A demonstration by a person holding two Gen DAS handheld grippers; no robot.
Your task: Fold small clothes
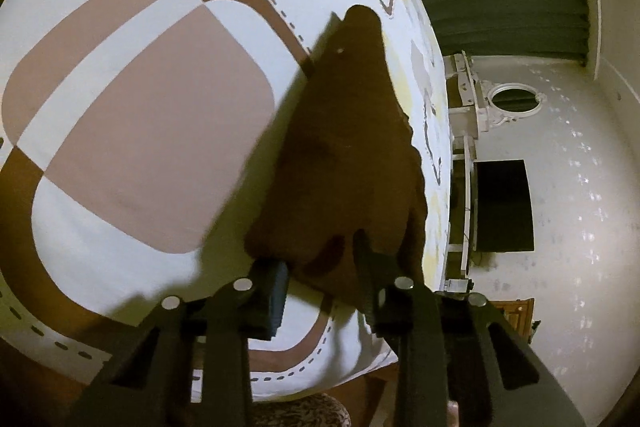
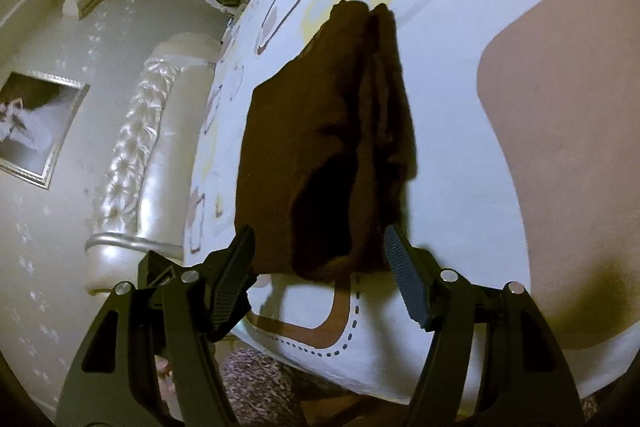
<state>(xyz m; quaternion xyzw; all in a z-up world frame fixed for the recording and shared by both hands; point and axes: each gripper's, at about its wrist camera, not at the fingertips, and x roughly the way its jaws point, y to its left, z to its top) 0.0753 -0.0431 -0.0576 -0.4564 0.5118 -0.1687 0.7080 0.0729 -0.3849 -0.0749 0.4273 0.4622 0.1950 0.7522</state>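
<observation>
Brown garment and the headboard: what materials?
Garment: soft, matte brown knit or fleece by the look, with a fuzzy ragged edge and limp folds. Headboard: glossy pearl-white tufted upholstery, probably faux leather, judging by bright highlights on the quilted buttons.

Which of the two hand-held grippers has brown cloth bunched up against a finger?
The left hand-held gripper: the brown cloth bunches against its right finger. The right hand-held gripper gapes wide, fingers flanking the cloth's near edge without pinching.
</observation>
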